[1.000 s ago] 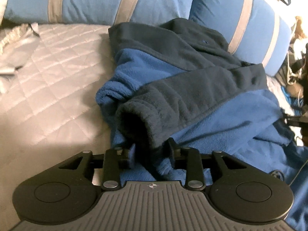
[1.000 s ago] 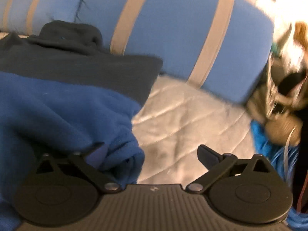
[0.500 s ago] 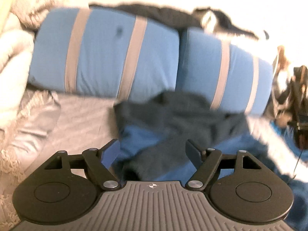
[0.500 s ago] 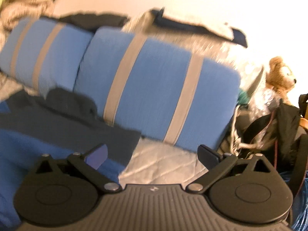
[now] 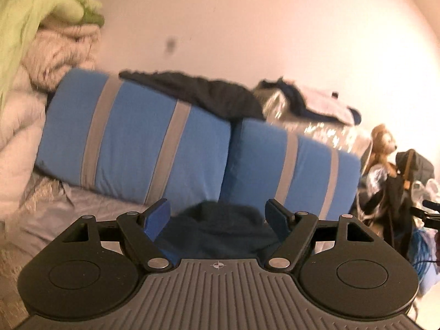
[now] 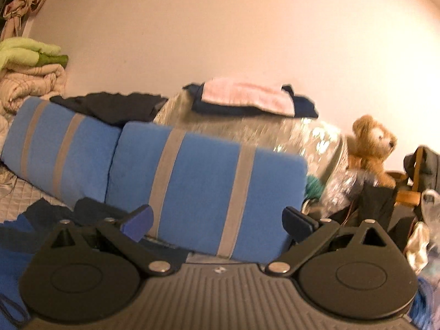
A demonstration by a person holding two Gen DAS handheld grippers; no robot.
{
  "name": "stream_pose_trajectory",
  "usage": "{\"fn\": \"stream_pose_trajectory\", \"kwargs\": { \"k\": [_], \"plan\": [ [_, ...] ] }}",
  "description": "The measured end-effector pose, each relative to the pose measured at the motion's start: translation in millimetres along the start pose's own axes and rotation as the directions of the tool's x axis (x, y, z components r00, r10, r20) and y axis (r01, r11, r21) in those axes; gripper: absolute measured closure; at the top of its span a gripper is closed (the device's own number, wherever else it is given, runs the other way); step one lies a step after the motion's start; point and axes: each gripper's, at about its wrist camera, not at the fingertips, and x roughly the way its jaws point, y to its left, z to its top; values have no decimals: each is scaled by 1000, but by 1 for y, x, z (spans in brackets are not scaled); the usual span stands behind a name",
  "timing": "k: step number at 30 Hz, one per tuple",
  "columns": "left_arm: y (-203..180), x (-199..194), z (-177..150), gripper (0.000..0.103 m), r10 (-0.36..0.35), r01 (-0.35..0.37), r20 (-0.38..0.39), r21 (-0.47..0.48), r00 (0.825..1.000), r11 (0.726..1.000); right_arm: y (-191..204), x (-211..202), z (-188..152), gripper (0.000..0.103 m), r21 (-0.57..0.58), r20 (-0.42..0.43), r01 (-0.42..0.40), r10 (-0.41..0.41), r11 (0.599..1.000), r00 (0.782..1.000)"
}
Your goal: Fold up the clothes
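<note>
Hovering over the fleece jacket (image 5: pixel 217 228), left gripper (image 5: pixel 218 216) and right gripper (image 6: pixel 217 220) both had jaws spread, empty

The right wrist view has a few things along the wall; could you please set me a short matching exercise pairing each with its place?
Things:
1. teddy bear
2. pink folded cloth
3. green cloth
4. black garment

Places:
A. on the far-left pile of bedding
B. draped over the striped blue cushions
C. on the dark item atop the shiny bundle
D. right of the shiny bundle

Pairs: 1-D, 2-C, 3-A, 4-B
</note>
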Motion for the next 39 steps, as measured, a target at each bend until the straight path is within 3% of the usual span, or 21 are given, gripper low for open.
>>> {"fn": "stream_pose_trajectory", "kwargs": {
  "k": [5, 11, 19, 22, 26, 30, 33, 39],
  "plan": [
    [-14, -31, 31, 27, -8, 0, 57, 134, 998, 991, -36, -30, 30, 0, 41, 52, 38, -40, 998, 998],
    [0, -73, 56, 27, -17, 7, 130, 78, 991, 997, -81, -66, 62, 0, 110, 104, 82, -94, 991, 990],
    [26, -123, 61, 27, 0, -7, 122, 56, 993, 998, -130, -129, 73, 0, 177, 113, 114, -135, 978, 984],
    [24, -135, 52, 27, -38, 29, 72, 121, 997, 992, -141, -155, 75, 0, 127, 127, 115, -131, 985, 983],
    [14, -150, 37, 27, -4, 6, -12, 214, 1000, 977, -151, -183, 71, 0, 79, 116, 66, -75, 995, 990],
    [5, -160, 14, 27, -2, 16, -47, 286, 999, 958, -142, -197, 52, 0, -7, 95, 45, -44, 999, 994],
    [8, -154, -15, 26, -45, 62, -74, 255, 996, 965, -130, -195, 25, 0, -10, 72, 1, 0, 1000, 997],
    [18, -114, -83, 26, -36, 72, -217, 160, 976, 984, -102, -174, -34, 0, 12, 7, -147, 147, 989, 989]
  ]
}}
